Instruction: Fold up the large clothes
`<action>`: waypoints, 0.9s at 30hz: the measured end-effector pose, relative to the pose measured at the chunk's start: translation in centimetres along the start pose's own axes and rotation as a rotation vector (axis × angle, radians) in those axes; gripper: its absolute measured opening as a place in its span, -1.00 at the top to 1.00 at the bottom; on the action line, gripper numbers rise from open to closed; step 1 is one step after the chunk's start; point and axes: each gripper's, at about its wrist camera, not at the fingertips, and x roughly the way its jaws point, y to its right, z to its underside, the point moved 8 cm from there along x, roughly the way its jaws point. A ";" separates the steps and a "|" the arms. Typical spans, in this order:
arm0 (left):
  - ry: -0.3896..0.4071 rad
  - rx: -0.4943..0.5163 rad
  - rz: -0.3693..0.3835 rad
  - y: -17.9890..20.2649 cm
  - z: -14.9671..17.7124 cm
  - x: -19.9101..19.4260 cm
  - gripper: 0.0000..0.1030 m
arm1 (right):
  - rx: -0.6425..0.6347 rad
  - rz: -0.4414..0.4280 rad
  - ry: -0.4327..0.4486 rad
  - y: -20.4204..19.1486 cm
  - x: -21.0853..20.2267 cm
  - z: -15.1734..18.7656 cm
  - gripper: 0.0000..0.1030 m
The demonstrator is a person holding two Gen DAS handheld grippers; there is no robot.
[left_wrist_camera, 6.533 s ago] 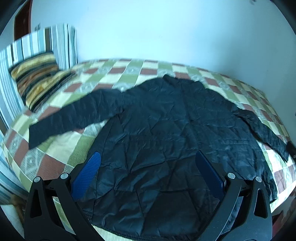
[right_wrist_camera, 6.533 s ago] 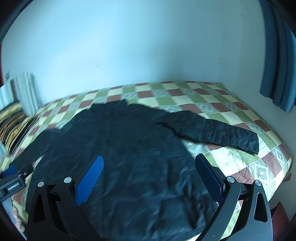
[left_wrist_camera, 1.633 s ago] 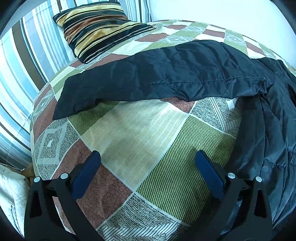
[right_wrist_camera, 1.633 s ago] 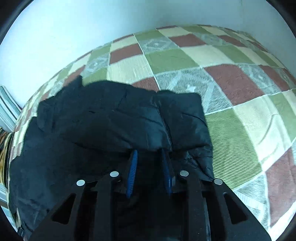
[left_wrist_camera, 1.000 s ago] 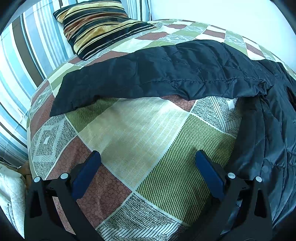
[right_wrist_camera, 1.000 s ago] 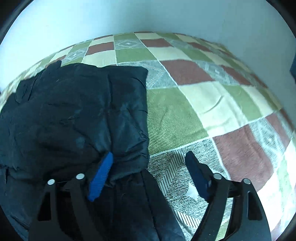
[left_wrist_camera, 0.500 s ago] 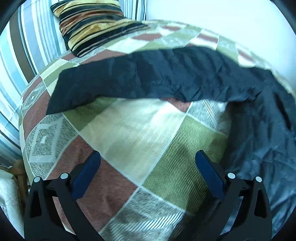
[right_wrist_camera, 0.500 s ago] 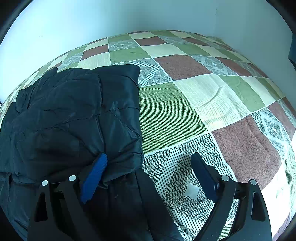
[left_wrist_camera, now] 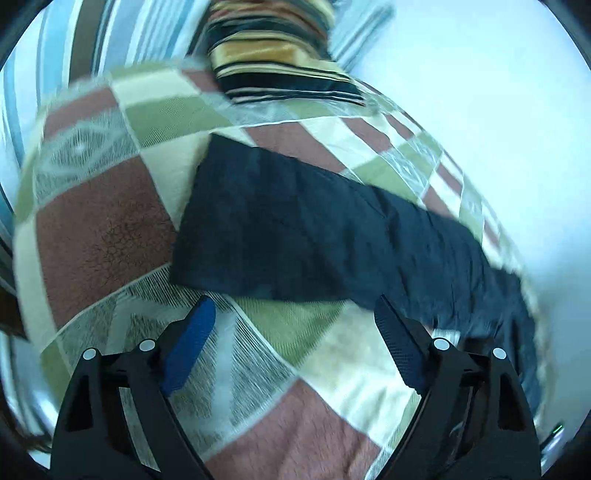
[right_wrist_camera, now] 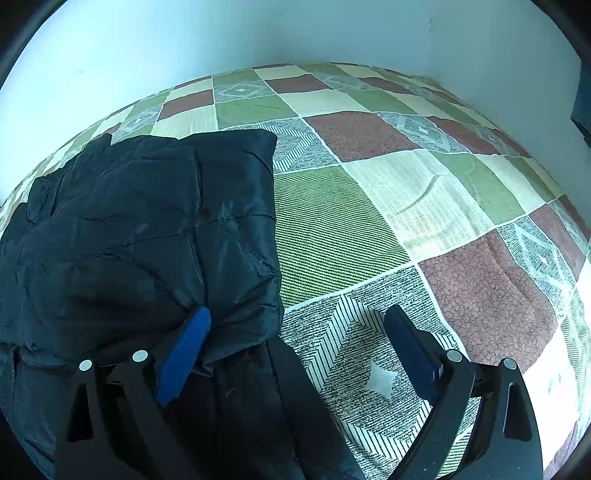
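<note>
A black quilted jacket lies on a checked bedspread. In the left wrist view its left sleeve (left_wrist_camera: 295,229) stretches flat across the bed, cuff end to the left. My left gripper (left_wrist_camera: 291,314) is open just short of the sleeve's near edge, holding nothing. In the right wrist view the right sleeve (right_wrist_camera: 207,206) lies folded back over the jacket body (right_wrist_camera: 92,240). My right gripper (right_wrist_camera: 299,332) is open and empty, its left finger (right_wrist_camera: 184,350) over the folded sleeve's edge, its right finger over bare bedspread.
The checked green, brown and cream bedspread (right_wrist_camera: 388,192) covers the bed. A striped yellow and black pillow (left_wrist_camera: 273,62) lies at the head, by striped bedding (left_wrist_camera: 74,48). A pale wall (right_wrist_camera: 258,33) runs along the far side.
My left gripper has swung left and closer to the left sleeve's cuff end; the view is blurred by motion. My right gripper, which let go of the folded right sleeve about a second ago, stays open.
</note>
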 end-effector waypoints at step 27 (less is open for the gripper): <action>0.081 -0.085 0.140 -0.5 -4.6 1.1 0.85 | 0.001 0.006 0.003 0.0 0.0 0.0 -0.85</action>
